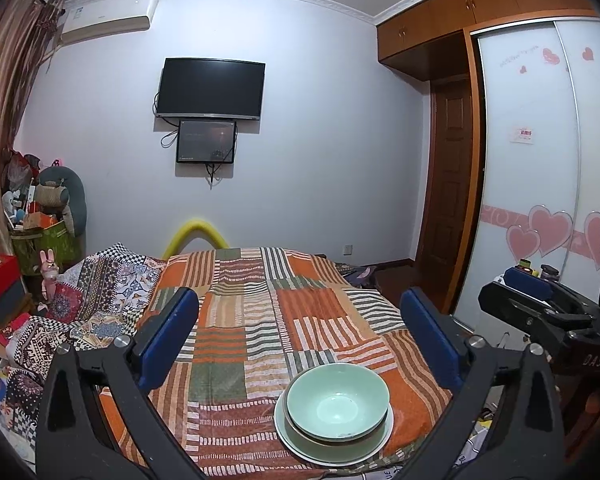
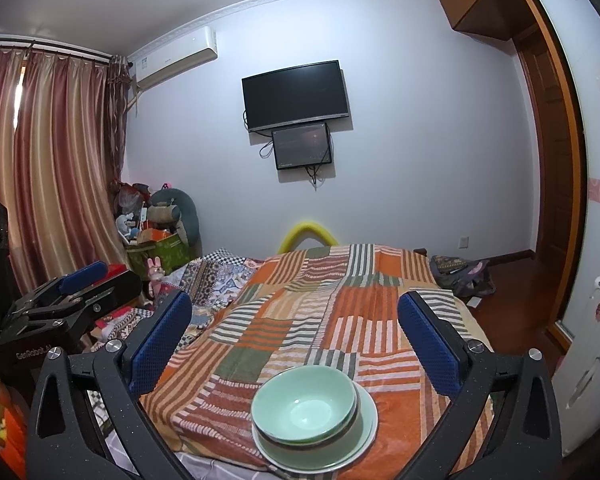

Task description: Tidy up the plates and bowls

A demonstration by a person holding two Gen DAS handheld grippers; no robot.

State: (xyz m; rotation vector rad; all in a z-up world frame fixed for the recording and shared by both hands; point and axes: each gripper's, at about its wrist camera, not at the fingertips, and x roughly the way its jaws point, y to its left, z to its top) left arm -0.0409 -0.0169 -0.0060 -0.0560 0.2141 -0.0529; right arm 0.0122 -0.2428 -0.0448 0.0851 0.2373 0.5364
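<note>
Starting at far left: striped curtain point(image 2: 48, 160), then a corner pile w/ a green box point(image 2: 162, 254) of clutter and a pink bunny toy point(image 2: 155, 274) beside it. AC unit point(image 2: 176, 58) up high on the wall, dark TV point(image 2: 296, 96) w/ a smaller screen point(image 2: 302, 146) just under it.

Left tongs point(image 1: 300, 336) spread wide, nothing btwn the blue pads, both clear of the dishes. Same for right tongs point(image 2: 296, 336): spread wide, holding nothing. Each pair shows at the edge of the other's view.

Bed w/ patchwork striped cover point(image 2: 340, 304) fills the middle. Near its front edge sit the task items, stacked: green bowl point(image 2: 304, 406) nested in a second bowl point(image 2: 354, 424), only the rim of that one showing, both resting on a pale plate point(image 2: 370, 420). Stack lies low btwn the tongs in both views, closer to the right pad in left-wrist view.

Right side: wooden door point(image 1: 452, 176), then wardrobe point(image 1: 540, 140) w/ white sliding panels and pink heart stickers.
</note>
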